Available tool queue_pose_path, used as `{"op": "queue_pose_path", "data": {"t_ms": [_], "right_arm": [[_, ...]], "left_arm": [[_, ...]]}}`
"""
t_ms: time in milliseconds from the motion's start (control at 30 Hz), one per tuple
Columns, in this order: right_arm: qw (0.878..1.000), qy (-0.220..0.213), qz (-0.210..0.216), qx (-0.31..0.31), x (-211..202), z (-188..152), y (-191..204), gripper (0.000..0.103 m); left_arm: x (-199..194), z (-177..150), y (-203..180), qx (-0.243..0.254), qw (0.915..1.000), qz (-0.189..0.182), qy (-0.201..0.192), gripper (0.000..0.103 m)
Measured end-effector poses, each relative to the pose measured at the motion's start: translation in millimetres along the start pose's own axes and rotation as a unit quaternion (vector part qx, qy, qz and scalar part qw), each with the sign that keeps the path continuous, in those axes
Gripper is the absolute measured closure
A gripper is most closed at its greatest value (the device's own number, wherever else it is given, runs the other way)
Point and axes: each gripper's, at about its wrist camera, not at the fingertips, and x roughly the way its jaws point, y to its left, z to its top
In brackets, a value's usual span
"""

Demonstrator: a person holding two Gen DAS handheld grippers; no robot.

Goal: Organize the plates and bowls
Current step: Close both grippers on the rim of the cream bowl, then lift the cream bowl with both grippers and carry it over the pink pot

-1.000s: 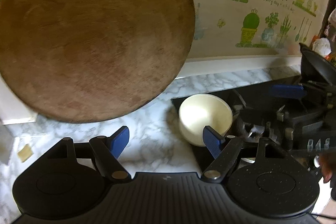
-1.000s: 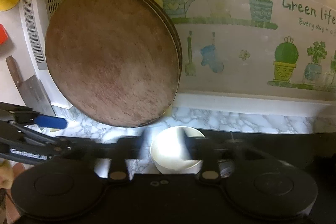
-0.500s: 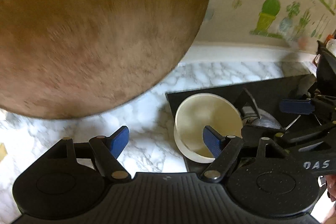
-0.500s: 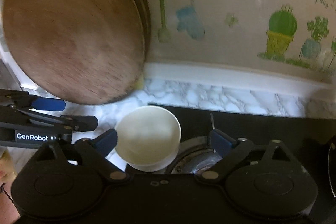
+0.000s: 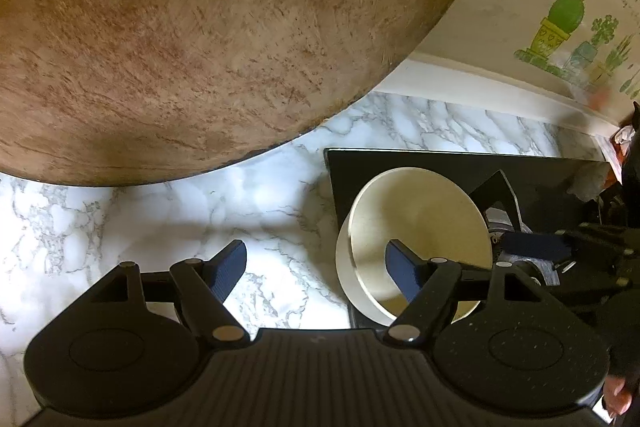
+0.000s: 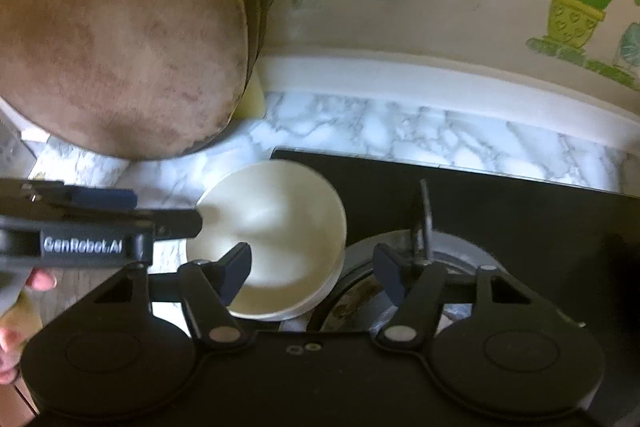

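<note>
A cream bowl (image 5: pixel 416 227) sits at the near left corner of the black stove top (image 5: pixel 420 159); it also shows in the right wrist view (image 6: pixel 276 227). My left gripper (image 5: pixel 316 273) is open, its right finger over the bowl's inside and its left finger over the marble counter. My right gripper (image 6: pixel 316 271) is open, its left finger over the bowl's inside and its right finger over the burner (image 6: pixel 440 251). Neither gripper holds anything.
A large round wooden board (image 5: pixel 200 27) leans on the wall at the left, also seen in the right wrist view (image 6: pixel 120 27). The marble counter (image 5: pixel 160 219) lies left of the stove. The left gripper's body (image 6: pixel 80 227) shows beside the bowl.
Both grippers have moved forward and down toward the bowl, which now looks larger. Each gripper now has one finger over the bowl. Both stay open.
</note>
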Motion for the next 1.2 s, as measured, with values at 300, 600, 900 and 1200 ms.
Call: {"op": "queue_pose_path", "data": {"t_ms": [300, 600, 900, 1200], "right_arm": [[1.0, 0.013, 0.002, 0.007, 14.0, -8.0, -0.7, 0.067], [1.0, 0.008, -0.024, 0.015, 14.5, -11.5, 1.0, 0.084], [1.0, -0.012, -0.026, 0.011, -0.9, -10.4, 7.9, 0.087], [0.999, -0.03, -0.012, -0.002, -32.7, -15.0, 36.1, 0.087]], "left_arm": [[19.8, -3.6, -21.7, 0.02, 0.9993, -0.001, 0.032, 0.071], [24.8, -7.6, -31.5, 0.039, 0.9983, 0.031, 0.031, 0.091], [1.2, -11.3, -30.1, 0.048, 0.9978, 0.04, 0.02, 0.092], [-47.0, -23.3, -15.4, 0.039, 0.9982, 0.046, 0.002, 0.092]]}}
